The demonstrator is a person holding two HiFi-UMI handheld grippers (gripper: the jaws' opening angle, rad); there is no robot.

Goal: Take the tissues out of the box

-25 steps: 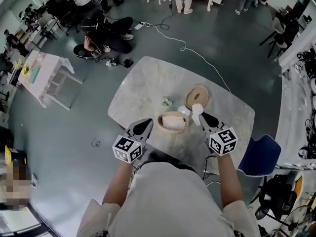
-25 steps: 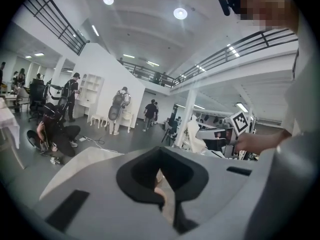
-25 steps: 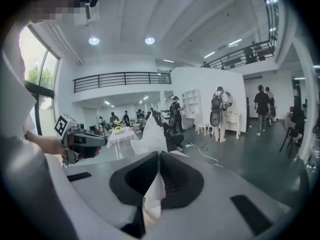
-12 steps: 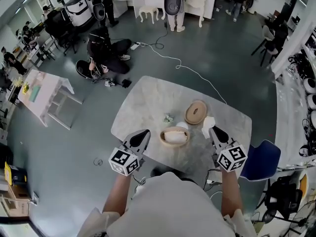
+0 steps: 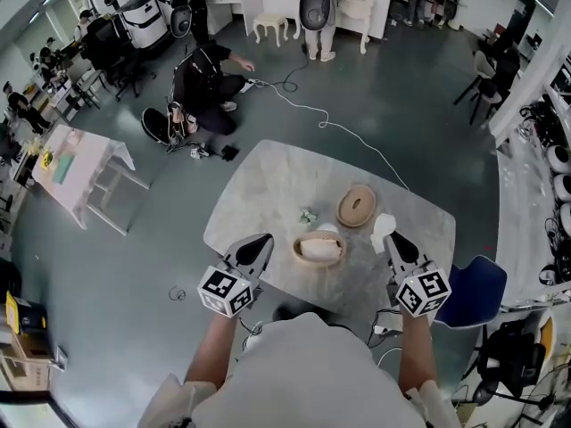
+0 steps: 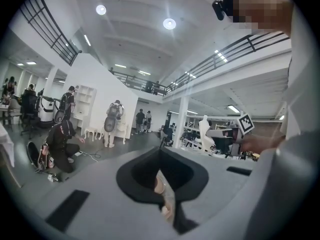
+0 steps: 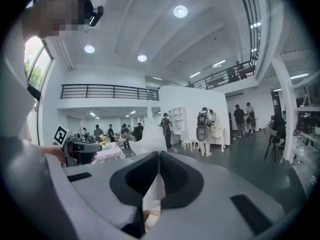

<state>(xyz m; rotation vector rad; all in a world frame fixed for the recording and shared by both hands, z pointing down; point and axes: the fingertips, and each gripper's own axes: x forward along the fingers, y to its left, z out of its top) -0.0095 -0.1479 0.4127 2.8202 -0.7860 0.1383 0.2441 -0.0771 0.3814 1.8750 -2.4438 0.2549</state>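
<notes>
Single tissue held beside its box

On the marble worktop (image 5: 268,181) the round box (image 5: 318,261) sits open with white tissues (image 5: 319,247) inside, its lid (image 5: 357,206) just beyond. The left claw (image 5: 266,239) is closed on nothing. The right claw (image 5: 390,236) pinches a single tissue (image 5: 382,224) right of the box.

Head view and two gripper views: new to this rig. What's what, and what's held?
No robot: a person holds a two-jaw gripper in each hand. The head view looks down from their head; each gripper view looks along that gripper's jaws. On the marble table sit an open round wooden tissue box, its lid beside it, and a small crumpled scrap. The right gripper is shut on a white tissue, right of the box. The left gripper has its jaws together, apparently empty.
</notes>
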